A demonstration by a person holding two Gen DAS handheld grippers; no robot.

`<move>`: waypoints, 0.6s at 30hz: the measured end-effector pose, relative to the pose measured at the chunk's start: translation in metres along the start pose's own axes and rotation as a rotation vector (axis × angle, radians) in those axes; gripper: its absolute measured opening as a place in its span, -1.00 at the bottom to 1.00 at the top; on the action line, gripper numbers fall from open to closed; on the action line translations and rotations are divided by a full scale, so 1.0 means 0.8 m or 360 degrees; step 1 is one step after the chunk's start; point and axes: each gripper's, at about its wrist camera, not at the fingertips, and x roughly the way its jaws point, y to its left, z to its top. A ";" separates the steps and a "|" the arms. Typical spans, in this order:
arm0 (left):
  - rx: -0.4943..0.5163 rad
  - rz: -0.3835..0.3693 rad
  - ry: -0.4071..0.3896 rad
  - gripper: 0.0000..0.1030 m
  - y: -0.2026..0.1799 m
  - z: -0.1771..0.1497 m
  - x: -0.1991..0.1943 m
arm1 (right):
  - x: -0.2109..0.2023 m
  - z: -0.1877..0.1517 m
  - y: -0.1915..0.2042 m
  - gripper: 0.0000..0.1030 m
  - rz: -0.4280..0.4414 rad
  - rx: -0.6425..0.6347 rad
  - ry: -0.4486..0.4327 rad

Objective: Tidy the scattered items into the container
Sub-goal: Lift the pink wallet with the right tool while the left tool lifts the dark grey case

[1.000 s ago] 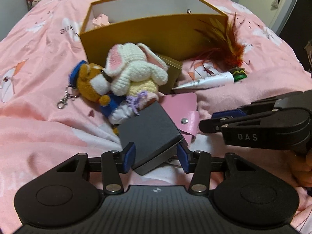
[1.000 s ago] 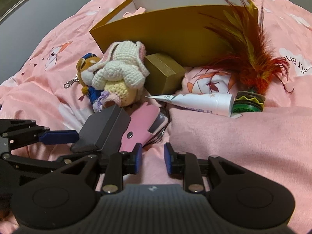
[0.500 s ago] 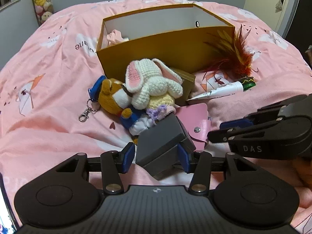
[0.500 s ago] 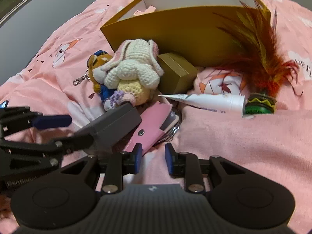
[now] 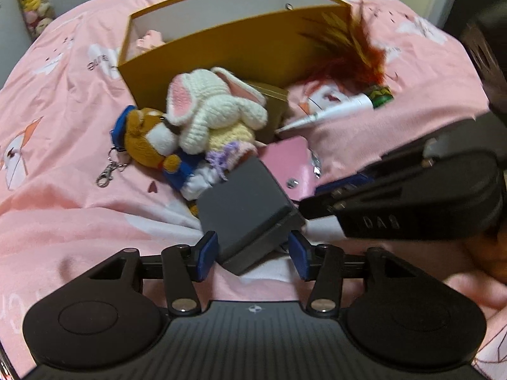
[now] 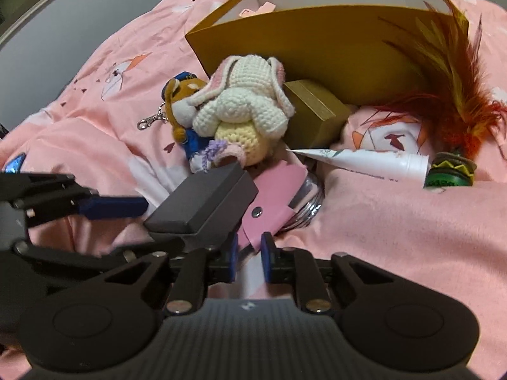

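**Left wrist view: dark box between blue pads as clutter waited beside the container**

Left wrist camera showed the left gripper (image 5: 252,255) with its jaws apart around a dark grey box (image 5: 244,205); the left pad touched the box, while a small gap showed at the right pad. The right gripper (image 5: 320,199) reached in from the right, its tips near a pink snap wallet (image 5: 293,164). Only this view caught a shelf of soft toys (image 5: 33,0) at far left.

Right wrist camera showed what the other could not: the right gripper's jaws, which had just been closing, were narrowly apart around the wallet's near corner (image 6: 250,237); whether the pads pressed it could not be told. It also showed the green-capped white tube (image 6: 374,163) in full.

On the pink duvet (image 5: 63,209), a crocheted rabbit (image 5: 212,110), a dog keychain toy (image 5: 149,139), a small gold box (image 6: 312,117) and a feather toy (image 6: 450,88) lay against the near wall of the open yellow container (image 5: 221,47).
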 end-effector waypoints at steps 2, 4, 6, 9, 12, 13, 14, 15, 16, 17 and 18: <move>0.0051 0.0019 -0.0003 0.22 -0.007 -0.001 -0.001 | -0.001 0.000 -0.004 -0.70 0.0070 0.0038 -0.0017; 0.0056 0.0037 -0.0001 0.23 -0.008 -0.001 -0.001 | -0.003 0.001 -0.008 -0.91 0.0173 0.0090 -0.0031; 0.0030 0.0047 0.0000 0.23 -0.005 -0.001 0.001 | -0.002 0.003 -0.006 -0.91 0.0199 0.0094 -0.0036; 0.0009 0.0088 -0.0021 0.22 -0.002 0.000 0.000 | -0.002 0.007 -0.003 -0.91 0.0236 0.0100 -0.0061; 0.0031 0.0132 -0.0067 0.18 -0.004 0.003 -0.003 | -0.006 0.010 0.000 -0.91 0.0295 0.0101 -0.0102; 0.0036 0.0143 -0.0088 0.15 -0.005 0.004 -0.003 | -0.006 0.011 0.001 -0.90 0.0288 0.0097 -0.0104; 0.0030 0.0142 -0.0113 0.04 -0.004 0.004 -0.004 | -0.006 0.011 0.001 -0.90 0.0273 0.0094 -0.0102; 0.0018 0.0141 -0.0132 -0.03 -0.003 0.004 -0.005 | -0.006 0.011 0.001 -0.83 0.0264 0.0100 -0.0102; 0.0005 0.0142 -0.0147 -0.06 -0.001 0.004 -0.007 | -0.007 0.010 -0.001 -0.69 0.0258 0.0111 -0.0106; -0.0007 0.0145 -0.0162 -0.09 0.001 0.004 -0.009 | -0.009 0.010 -0.003 -0.62 0.0238 0.0128 -0.0113; -0.0016 0.0147 -0.0172 -0.10 0.002 0.004 -0.011 | -0.010 0.010 -0.006 -0.47 0.0205 0.0148 -0.0120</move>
